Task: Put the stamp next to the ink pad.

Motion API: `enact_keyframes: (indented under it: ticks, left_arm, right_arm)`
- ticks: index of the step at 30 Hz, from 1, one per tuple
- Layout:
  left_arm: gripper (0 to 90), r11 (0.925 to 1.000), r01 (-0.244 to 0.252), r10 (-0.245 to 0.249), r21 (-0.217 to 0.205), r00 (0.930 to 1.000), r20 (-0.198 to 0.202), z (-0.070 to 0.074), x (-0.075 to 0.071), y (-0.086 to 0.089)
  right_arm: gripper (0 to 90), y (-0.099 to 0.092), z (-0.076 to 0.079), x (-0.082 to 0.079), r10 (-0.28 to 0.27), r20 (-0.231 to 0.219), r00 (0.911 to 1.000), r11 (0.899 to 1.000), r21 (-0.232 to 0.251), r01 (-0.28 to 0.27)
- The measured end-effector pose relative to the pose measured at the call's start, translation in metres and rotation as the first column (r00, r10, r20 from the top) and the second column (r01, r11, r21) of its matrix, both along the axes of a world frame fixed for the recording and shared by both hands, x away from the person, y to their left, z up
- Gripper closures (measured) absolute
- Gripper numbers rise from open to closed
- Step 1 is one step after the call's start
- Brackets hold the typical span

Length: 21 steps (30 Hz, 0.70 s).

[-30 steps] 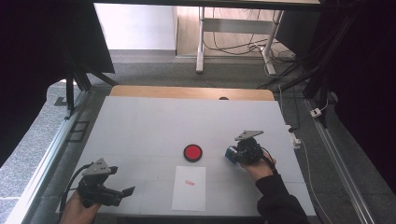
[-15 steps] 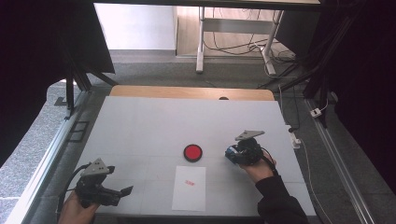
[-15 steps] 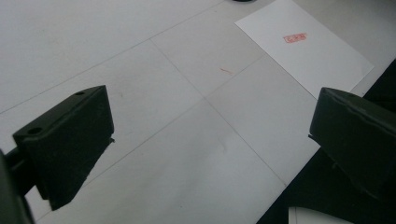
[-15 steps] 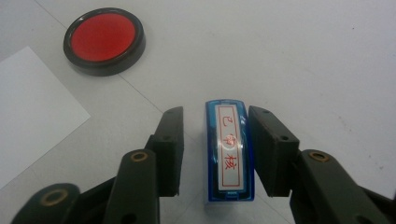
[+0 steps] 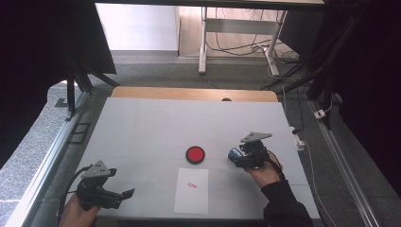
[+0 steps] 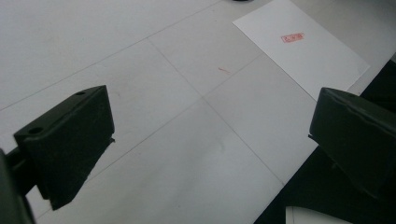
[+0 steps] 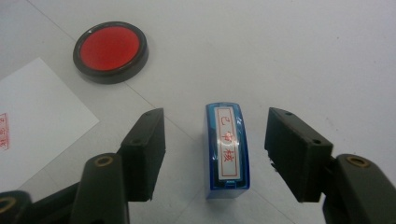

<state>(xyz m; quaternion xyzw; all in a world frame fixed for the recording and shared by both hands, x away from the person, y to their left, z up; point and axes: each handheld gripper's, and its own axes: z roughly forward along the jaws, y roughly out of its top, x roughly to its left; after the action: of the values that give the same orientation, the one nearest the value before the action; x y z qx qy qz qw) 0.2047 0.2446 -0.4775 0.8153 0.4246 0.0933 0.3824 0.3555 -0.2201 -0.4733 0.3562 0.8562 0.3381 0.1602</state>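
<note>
White table (image 5: pixel 142 127), blue stamp (image 7: pixel 227 151) between right gripper (image 7: pixel 215 154) jaws — just opening, apparently released, untouched.

Right hand-held gripper (image 7: pixel 212 158), right of centre in high view: jaws just opened off blue stamp (image 7: pixel 227 149); stamp now stands free between them on bench (image 7: pixel 303 56).

Blue stamp (image 7: pixel 227 151) with red-lettered white label, red ink pad (image 7: pixel 110 50) in black rim, white paper (image 5: pixel 191 190) with red mark
</note>
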Motion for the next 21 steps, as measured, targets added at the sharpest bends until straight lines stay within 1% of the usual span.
enact_keyframes:
  ticks: [6,8,9,15,16,19,21]
  left_arm:
    - [0.1,1.0000,-0.001,0.001,-0.007,1.0000,-0.001,0.000,0.000,0.000]
    - [0.1,0.9999,0.000,0.000,-0.010,1.0000,-0.003,0.000,0.000,0.001]
    - [0.1,0.9999,0.001,-0.001,-0.011,1.0000,-0.003,0.000,0.000,0.001]
    - [0.1,0.9999,0.002,-0.002,-0.011,1.0000,-0.003,0.000,0.000,0.001]
    - [0.1,0.9999,0.003,-0.003,-0.010,1.0000,-0.003,0.000,0.000,0.001]
    - [0.1,0.9999,0.004,-0.004,-0.011,1.0000,-0.002,0.000,0.000,0.001]
    - [0.1,0.9999,0.004,-0.004,-0.014,1.0000,-0.003,0.000,0.001,0.001]
  right_arm:
    - [28.2,-0.001,0.003,-0.003,-0.004,0.000,1.0000,1.000,0.022,0.004]
    - [24.1,-0.002,0.004,-0.005,-0.003,-0.001,1.0000,0.999,0.032,0.003]
    - [23.7,-0.001,0.004,-0.005,-0.007,0.002,1.0000,0.999,0.036,0.007]
    - [14.9,0.003,0.008,-0.010,0.002,0.003,1.0000,0.999,0.038,-0.002]
    - [13.6,0.004,0.008,-0.011,-0.002,0.002,1.0000,0.999,0.046,0.002]
    - [9.2,0.004,0.009,-0.012,0.003,-0.040,0.9992,0.997,0.071,0.000]
    - [7.6,0.004,0.010,-0.015,0.001,-0.038,0.9993,0.998,0.070,0.001]
